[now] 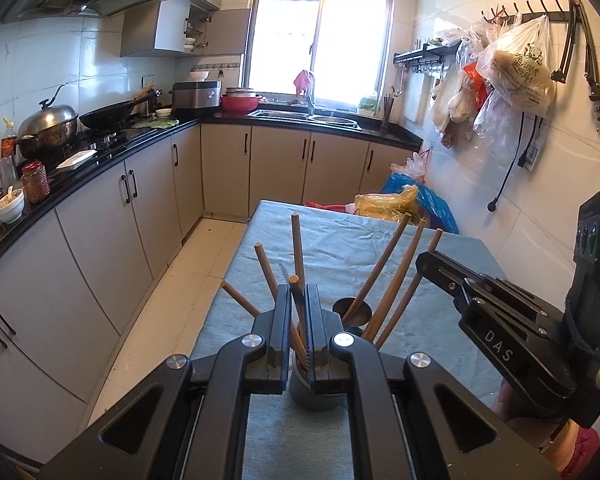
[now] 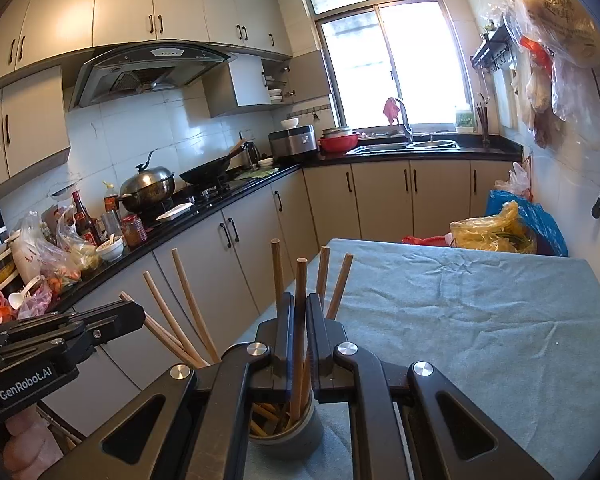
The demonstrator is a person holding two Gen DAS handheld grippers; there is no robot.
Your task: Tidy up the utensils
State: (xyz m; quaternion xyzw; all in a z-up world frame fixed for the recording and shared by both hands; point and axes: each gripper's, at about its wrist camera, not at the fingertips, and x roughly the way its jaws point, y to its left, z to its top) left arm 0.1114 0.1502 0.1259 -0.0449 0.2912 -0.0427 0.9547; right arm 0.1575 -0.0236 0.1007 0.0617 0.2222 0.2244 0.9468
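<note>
Wooden chopsticks are light, stiff and a little slick, so a pinch on the upper shaft, well above the cup's rim, looks the surest hold. Nearest the left gripper [image 1: 299,312], its fingers are closed on one chopstick [image 1: 296,300] that stands in the grey holder cup [image 1: 300,394] directly below the fingertips. The right gripper [image 2: 299,320] likewise clamps a single chopstick [image 2: 300,308], whose lower end sits inside the same cup [image 2: 300,428], just under and behind its fingertips. Around both held sticks, the other chopsticks [image 1: 392,276] fan outward from the cup, some leaning right toward the other gripper, some left. A dark ladle [image 1: 352,310] rests just beyond the cup. The cup looks light and could tip if a stick is pulled sideways. Farther ahead the blue tablecloth [image 2: 480,312] stretches away, with plastic bags [image 2: 496,232] at its far edge.
</note>
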